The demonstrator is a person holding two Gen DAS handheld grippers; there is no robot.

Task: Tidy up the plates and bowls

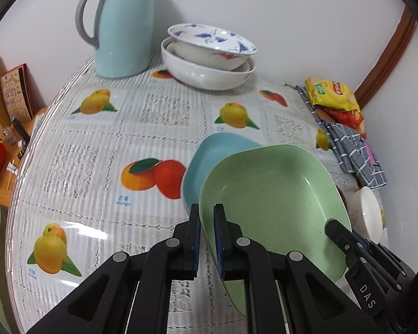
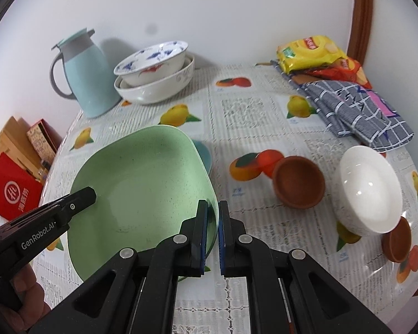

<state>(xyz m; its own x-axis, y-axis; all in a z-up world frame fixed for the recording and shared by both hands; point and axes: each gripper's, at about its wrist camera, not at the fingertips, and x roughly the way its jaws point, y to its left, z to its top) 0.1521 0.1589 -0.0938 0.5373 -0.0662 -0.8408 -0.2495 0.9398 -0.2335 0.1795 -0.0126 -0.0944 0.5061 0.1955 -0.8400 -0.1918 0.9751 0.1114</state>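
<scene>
A green square plate [image 1: 276, 194] is held above the table, partly over a blue plate [image 1: 209, 153]. My left gripper [image 1: 207, 217] is shut on its left rim. My right gripper [image 2: 212, 211] is shut on its right rim; the green plate [image 2: 142, 183] fills the left of the right wrist view, and the blue plate [image 2: 204, 153] peeks out behind it. Each gripper shows in the other's view. A white bowl [image 2: 367, 189], a brown bowl [image 2: 298, 181] and a second brown bowl [image 2: 398, 239] sit at the right. Stacked porcelain bowls [image 1: 209, 53] stand at the back.
A light blue thermos jug [image 1: 119, 25] stands at the back left by the wall. Yellow snack packets [image 2: 312, 53] and a checked blue cloth [image 2: 356, 105] lie at the back right. The table's left edge [image 1: 28, 150] drops off to boxes and a red bag [image 2: 14, 192].
</scene>
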